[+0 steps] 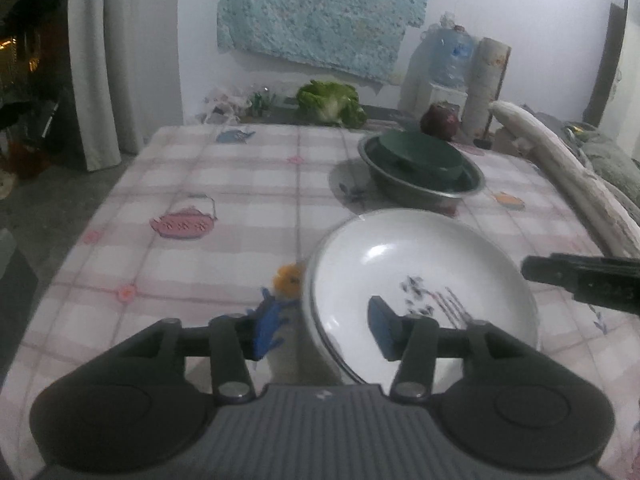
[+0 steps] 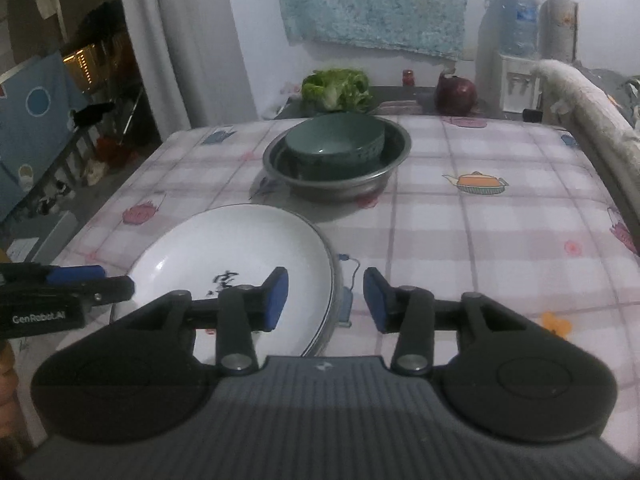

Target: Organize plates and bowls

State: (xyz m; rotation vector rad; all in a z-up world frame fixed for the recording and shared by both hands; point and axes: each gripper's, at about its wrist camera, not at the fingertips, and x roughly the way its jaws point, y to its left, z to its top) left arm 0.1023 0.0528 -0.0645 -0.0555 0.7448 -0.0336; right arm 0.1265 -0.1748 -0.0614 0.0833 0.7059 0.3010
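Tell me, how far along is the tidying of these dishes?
Partly done: the green bowl already sits inside the metal basin. In hand: the left gripper and right gripper straddle opposite rims of the white plate, jaws open, not gripping. Left: where the plate goes, I cannot tell.

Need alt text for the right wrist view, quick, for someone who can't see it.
The open right gripper straddles the near right rim of a white plate on a checked tablecloth. Farther back, a green bowl sits inside a metal basin; the left gripper reaches in from the left.
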